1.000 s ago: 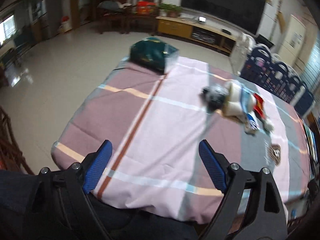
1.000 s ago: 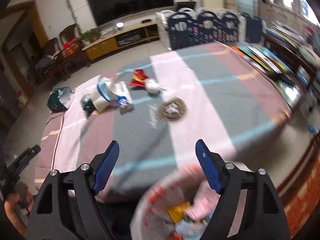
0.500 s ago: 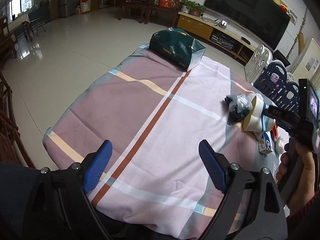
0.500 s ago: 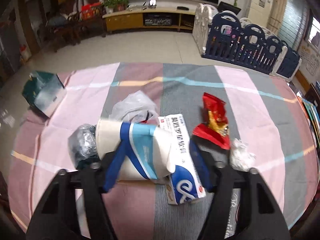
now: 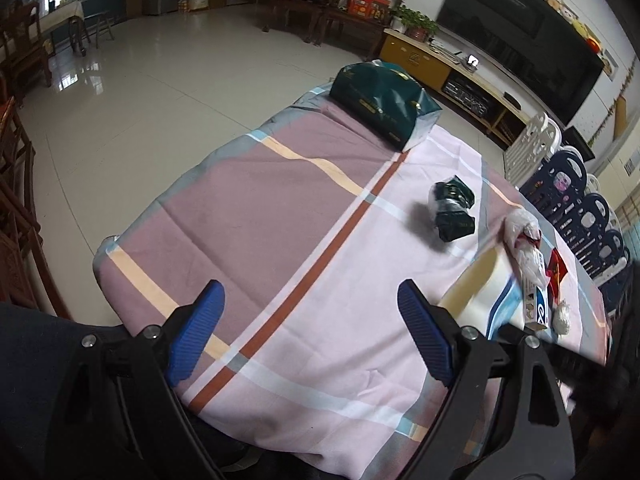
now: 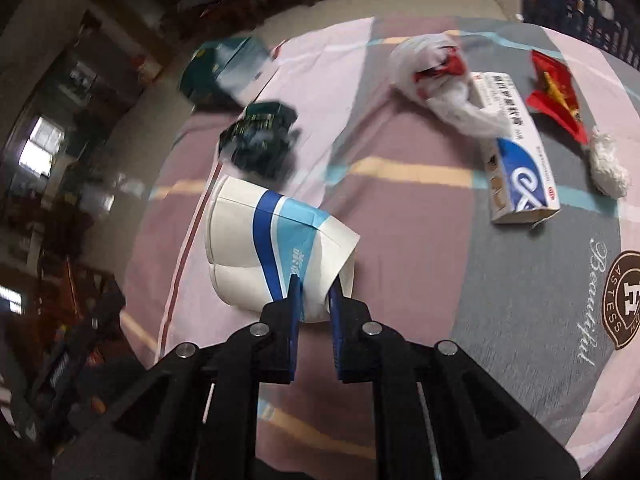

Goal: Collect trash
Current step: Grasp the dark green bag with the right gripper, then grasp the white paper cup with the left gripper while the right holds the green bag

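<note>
My right gripper (image 6: 315,294) is shut on the rim of a crushed white paper cup with blue stripes (image 6: 256,246) and holds it above the cloth-covered table (image 6: 400,208). The cup also shows at the right of the left wrist view (image 5: 482,300). On the table lie a dark crumpled wrapper (image 6: 260,140), a white plastic bag (image 6: 436,76), a blue and white box (image 6: 516,152), a red wrapper (image 6: 556,94) and a white tissue wad (image 6: 608,164). My left gripper (image 5: 310,334) is open and empty over the table's near edge.
A dark green tissue pack (image 5: 384,104) sits at the far end of the table (image 5: 260,184). Tiled floor (image 5: 120,92) lies to the left. Blue and white playpen panels (image 5: 576,196) stand at the far right. Wooden chairs (image 5: 16,184) stand at the left.
My right gripper has closed on the paper cup and lifted it back toward me, off the trash pile. The left view has shifted slightly closer to the table.
</note>
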Demonstrator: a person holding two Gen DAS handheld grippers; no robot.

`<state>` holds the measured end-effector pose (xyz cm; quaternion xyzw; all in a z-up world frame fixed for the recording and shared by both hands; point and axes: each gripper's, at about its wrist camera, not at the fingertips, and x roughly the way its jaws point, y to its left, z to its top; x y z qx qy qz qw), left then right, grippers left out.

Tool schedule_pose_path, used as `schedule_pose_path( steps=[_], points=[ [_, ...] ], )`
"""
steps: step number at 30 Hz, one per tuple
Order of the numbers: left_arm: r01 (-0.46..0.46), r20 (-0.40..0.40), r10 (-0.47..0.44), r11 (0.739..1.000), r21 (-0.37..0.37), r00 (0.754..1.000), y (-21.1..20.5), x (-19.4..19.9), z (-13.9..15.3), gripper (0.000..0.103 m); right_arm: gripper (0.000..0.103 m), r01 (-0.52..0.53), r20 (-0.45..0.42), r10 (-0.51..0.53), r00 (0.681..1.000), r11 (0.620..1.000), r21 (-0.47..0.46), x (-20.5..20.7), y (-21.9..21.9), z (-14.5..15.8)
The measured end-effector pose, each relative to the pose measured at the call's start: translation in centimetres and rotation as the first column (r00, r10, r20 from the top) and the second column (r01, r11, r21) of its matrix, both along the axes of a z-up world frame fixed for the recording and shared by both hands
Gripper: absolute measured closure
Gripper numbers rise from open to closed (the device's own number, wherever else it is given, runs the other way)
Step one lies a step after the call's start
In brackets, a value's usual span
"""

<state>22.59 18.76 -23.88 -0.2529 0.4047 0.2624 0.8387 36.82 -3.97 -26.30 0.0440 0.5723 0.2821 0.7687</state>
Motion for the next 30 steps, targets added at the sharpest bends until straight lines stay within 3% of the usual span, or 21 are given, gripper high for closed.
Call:
schedule_pose_path(
  steps=[1, 3, 5, 9, 12, 17, 18, 19, 20, 21, 27, 30],
  points=[
    [-0.004, -0.004, 0.004, 1.0, -0.005, 1.0, 0.1, 0.0, -0.1, 0.015, 0.082, -0.011, 0.041, 0.013, 0.999, 0.999, -0.045, -0.6, 0.5, 0.6],
    [-0.015, -0.016, 0.015, 1.0, -0.016, 1.0, 0.3, 0.0, -0.5, 0.015, 0.039, 0.006, 0.119, 0.003, 0.993, 0.997, -0.076, -0.6, 0.8, 2.1],
    [-0.029, -0.025, 0.028, 0.999, -0.027, 0.999, 0.6, 0.0, -0.8, 0.015, 0.031, 0.078, 0.202, -0.063, 0.977, 0.995, -0.067, 0.3, 0.7, 3.7],
    [-0.081, -0.046, 0.079, 0.995, -0.051, 0.996, 1.5, -0.4, -1.5, 0.015, 0.031, 0.108, 0.211, -0.094, 0.973, 0.993, -0.052, 3.6, 4.1, 4.4],
    [-0.144, -0.048, 0.141, 0.987, -0.071, 0.989, 2.5, -1.0, -1.8, 0.014, 0.031, 0.052, 0.205, -0.035, 0.978, 0.996, -0.078, 5.2, 8.3, 3.8],
    [-0.156, -0.05, 0.153, 0.985, -0.072, 0.987, 2.9, -1.2, -1.9, 0.014, 0.027, -0.028, 0.247, 0.102, 0.964, 0.957, -0.289, 6.4, 16.1, 0.6],
    [-0.153, -0.052, 0.149, 0.986, -0.072, 0.987, 2.9, -1.1, -2.0, 0.013, 0.036, -0.03, 0.259, 0.123, 0.958, 0.941, -0.336, 6.4, 16.9, -0.3],
    [-0.15, -0.056, 0.146, 0.986, -0.075, 0.988, 2.9, -1.1, -2.1, 0.013, 0.051, -0.05, 0.26, 0.154, 0.953, 0.93, -0.365, 6.2, 17.7, -1.0],
    [-0.15, -0.058, 0.145, 0.985, -0.081, 0.988, 3.0, -1.0, -2.2, 0.013, 0.061, -0.071, 0.252, 0.175, 0.952, 0.925, -0.373, 6.1, 17.9, -1.4],
    [-0.152, -0.061, 0.147, 0.984, -0.09, 0.987, 3.0, -1.0, -2.3, 0.013, 0.062, -0.07, 0.268, 0.179, 0.947, 0.926, -0.371, 5.8, 17.8, -1.3],
    [-0.14, -0.076, 0.132, 0.983, -0.116, 0.988, 2.8, -0.8, -2.9, 0.013, 0.063, 0.023, 0.352, 0.125, 0.928, 0.922, -0.388, 5.0, 11.7, 0.9],
    [-0.089, -0.087, 0.077, 0.984, -0.151, 0.993, 2.1, -0.3, -3.4, 0.013, 0.063, 0.064, 0.317, 0.075, 0.945, 0.911, -0.407, 4.9, 7.7, 0.4]
  ],
)
